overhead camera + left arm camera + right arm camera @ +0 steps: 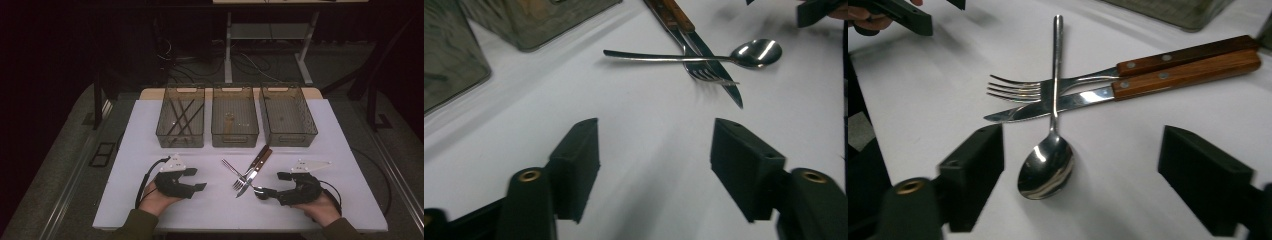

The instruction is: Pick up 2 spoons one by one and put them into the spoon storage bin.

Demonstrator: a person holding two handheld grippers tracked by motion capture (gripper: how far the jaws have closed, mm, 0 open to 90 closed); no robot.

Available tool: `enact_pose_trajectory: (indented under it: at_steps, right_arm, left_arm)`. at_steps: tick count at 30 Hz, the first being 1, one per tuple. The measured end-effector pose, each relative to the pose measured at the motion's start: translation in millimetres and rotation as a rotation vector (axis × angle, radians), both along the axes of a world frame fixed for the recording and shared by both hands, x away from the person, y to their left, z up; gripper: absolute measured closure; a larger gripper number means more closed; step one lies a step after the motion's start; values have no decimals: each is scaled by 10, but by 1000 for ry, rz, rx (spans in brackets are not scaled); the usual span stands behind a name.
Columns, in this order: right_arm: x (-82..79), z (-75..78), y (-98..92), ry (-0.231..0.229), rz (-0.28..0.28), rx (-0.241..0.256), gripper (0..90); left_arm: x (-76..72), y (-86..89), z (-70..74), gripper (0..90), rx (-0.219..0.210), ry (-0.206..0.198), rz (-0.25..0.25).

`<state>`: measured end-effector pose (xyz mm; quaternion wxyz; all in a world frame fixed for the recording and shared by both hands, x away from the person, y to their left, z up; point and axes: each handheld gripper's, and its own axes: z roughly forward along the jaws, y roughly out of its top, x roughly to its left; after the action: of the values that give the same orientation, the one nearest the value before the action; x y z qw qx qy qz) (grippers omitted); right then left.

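A steel spoon (1047, 167) lies across a wooden-handled fork (1015, 87) and a wooden-handled knife (1018, 112) at the middle of the white table (150, 200). My right gripper (1083, 139) is open and low over the table, and the spoon's bowl lies between its jaws, nearer the left one and apart from both. In the high view the right gripper (270, 184) sits just right of the spoon (234, 171). My left gripper (196, 179) is open over bare table, well left of the cutlery. Its own view has the left gripper (655, 127) pointing toward the spoon (754, 52).
Three clear bins stand in a row at the back of the table. The left bin (165, 136) holds thin dark sticks, the middle bin (235, 139) a pale wooden item, and the right bin (291, 137) looks empty. The table's front edge runs just beneath both hands.
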<state>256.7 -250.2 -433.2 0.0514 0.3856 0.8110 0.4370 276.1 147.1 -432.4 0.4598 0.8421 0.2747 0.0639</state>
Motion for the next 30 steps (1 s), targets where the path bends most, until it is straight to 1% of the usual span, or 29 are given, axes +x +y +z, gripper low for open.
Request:
enact_pose_trajectory:
  at_steps: [3, 6, 10, 14, 17, 19, 22, 25, 28, 30]
  right_arm:
    - [8, -8, 43, 16, 7, -5, 240]
    - [25, -23, 62, 26, 20, -7, 308]
    - [47, -51, 114, 44, 25, -21, 347]
    - [38, -85, 163, 65, 42, -46, 382]
    - [40, -101, 174, 69, 45, -60, 406]
    - [45, -118, 182, 62, 48, -67, 417]
    - [43, -136, 201, 66, 57, -84, 439]
    - [39, -157, 223, 64, 70, -109, 464]
    - [27, -162, 240, 46, 76, -127, 485]
    - [12, -162, 253, 24, 81, -149, 501]
  left_arm:
    - [-56, 65, -24, 224, 7, -2, 12]
    - [-75, 65, -36, 142, 22, -10, 22]
    - [-66, 38, -39, 139, 22, -8, 16]
    - [-68, 20, -45, 138, 37, -5, 7]
    - [-66, 12, -53, 139, 43, -4, 8]
    - [-66, 10, -52, 140, 47, -7, 5]
    - [-68, 5, -52, 141, 47, -8, 3]
    - [-68, 2, -53, 141, 51, -5, 3]
    - [-70, 0, -52, 141, 55, -7, 1]
    - [-69, -1, -53, 141, 60, -7, -3]
